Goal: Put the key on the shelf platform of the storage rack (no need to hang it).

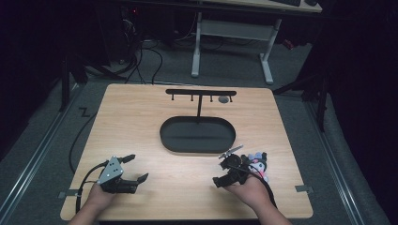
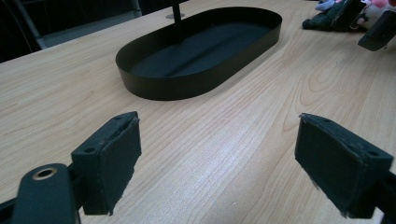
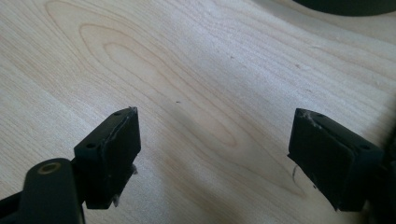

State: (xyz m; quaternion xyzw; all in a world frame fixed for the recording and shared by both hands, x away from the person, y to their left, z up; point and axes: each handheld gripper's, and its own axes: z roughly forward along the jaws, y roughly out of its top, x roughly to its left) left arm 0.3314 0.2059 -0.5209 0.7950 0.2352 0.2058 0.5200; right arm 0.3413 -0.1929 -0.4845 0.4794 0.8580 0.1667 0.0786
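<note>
The plush [image 1: 257,163], a small black-and-pink stuffed figure, lies on the table [image 1: 141,122] at about 4 o'clock from the oval tray [image 1: 197,135], right against the right gripper [image 1: 230,174] and the hand [image 1: 251,190] that holds it. In the left gripper view it shows at 1 o'clock, far across the wood, partly hidden behind that other gripper.

The right gripper's jaws stand wide apart with nothing between them; its own view looks down on bare wood. The left gripper [image 1: 136,168], at 7 o'clock from the tray, is likewise spread wide and empty.

The plush looks light and soft, so it should squash under the pads rather than slip, and there is little to break. A pinch across the body or head would likely hold best; an ear or limb may just stretch and let it dangle. The stand [image 1: 201,93] rises from the tray's 12 o'clock edge, with small hooks under its bar. Whether the plush has a hanging loop I cannot tell.
</note>
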